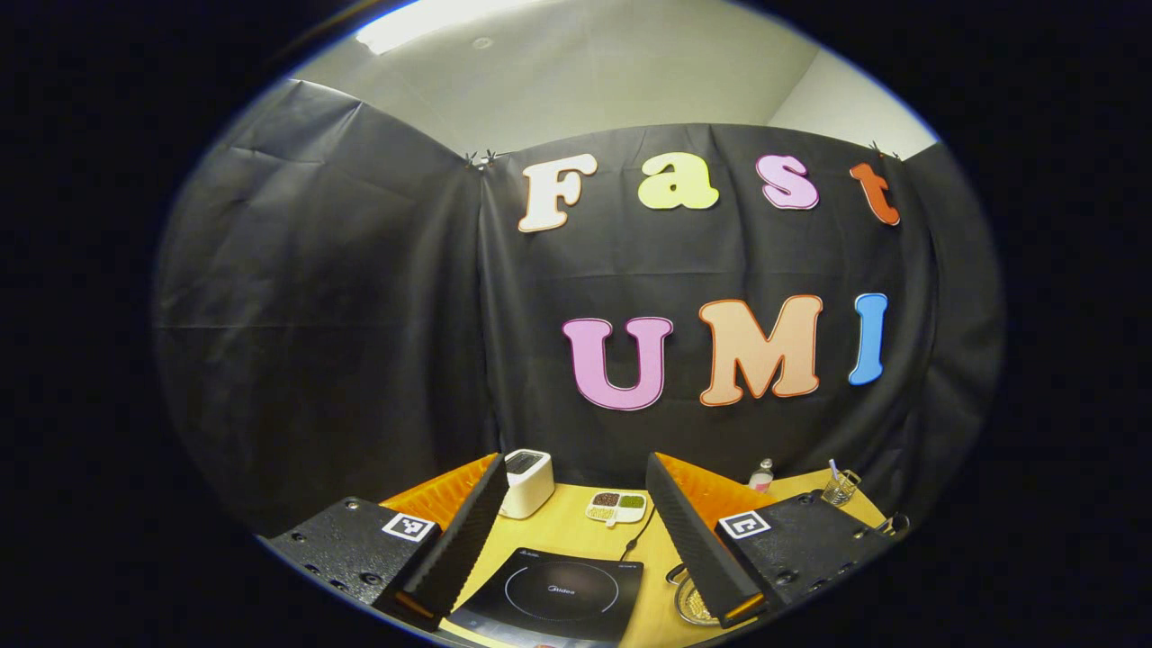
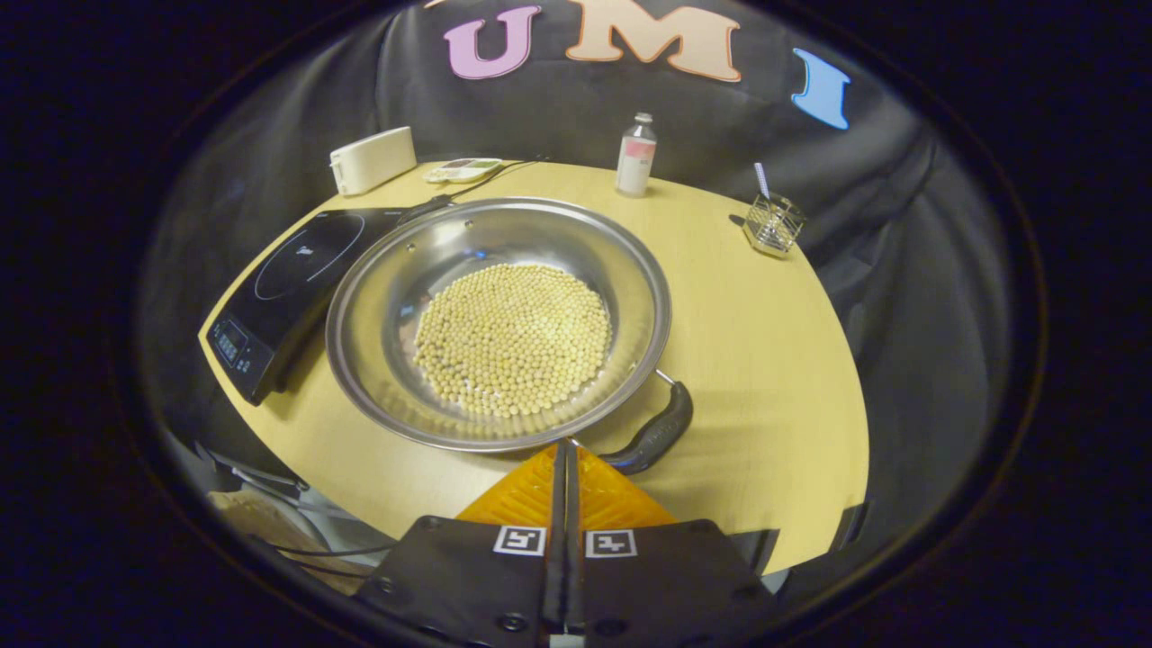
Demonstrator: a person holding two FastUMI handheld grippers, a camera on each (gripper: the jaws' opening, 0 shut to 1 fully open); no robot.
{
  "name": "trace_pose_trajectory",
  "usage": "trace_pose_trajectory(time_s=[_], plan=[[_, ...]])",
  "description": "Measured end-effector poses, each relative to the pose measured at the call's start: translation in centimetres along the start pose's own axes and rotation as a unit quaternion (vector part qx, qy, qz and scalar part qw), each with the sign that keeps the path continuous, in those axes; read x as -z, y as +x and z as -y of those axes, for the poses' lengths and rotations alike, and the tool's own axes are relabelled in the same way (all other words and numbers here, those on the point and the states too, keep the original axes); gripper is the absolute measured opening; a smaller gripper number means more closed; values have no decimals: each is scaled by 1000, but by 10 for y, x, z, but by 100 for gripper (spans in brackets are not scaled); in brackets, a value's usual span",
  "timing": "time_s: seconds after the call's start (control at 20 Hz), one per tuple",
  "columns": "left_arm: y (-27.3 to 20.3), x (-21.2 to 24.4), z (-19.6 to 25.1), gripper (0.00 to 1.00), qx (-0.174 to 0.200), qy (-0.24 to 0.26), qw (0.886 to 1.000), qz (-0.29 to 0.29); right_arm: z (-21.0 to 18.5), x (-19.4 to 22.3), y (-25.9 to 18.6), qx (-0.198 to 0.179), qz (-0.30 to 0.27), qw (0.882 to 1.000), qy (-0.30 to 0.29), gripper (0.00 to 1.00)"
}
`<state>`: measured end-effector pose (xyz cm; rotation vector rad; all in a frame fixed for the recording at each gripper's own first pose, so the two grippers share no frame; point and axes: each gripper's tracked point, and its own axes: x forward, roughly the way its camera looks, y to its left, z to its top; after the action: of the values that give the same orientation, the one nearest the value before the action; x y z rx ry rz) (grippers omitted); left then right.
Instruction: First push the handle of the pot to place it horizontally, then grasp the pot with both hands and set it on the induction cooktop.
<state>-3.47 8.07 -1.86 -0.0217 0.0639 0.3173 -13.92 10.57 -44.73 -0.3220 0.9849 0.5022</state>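
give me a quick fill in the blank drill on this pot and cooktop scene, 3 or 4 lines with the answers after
1. The pot holds a layer of small pale ____.
2. The right gripper has its fingers ____, tips near the pot's rim by the handle.
3. The left gripper has its fingers ____, with the induction cooktop seen between them.
4. The pot stands on the ____, beside the cooktop, not on it.

Missing words: beans; shut; open; table
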Motion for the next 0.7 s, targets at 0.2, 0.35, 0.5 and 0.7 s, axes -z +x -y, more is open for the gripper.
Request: trace_pose_trajectory(time_s=[0.2,0.35,0.5,0.7], plan=[[2,2,-7,99,-11,-3,1000,-3,14,-2,5,9,-5,1000,-4,3],[3,5,-12,99,-18,-4,1000,-6,30,-10,12,19,-8,1000,-11,3],[3,6,-16,99,-26,-1,1000,-6,43,-17,19,26,-10,1000,-15,3],[3,5,-20,99,-35,1,999,-6,53,-25,27,31,-11,999,-18,3]])
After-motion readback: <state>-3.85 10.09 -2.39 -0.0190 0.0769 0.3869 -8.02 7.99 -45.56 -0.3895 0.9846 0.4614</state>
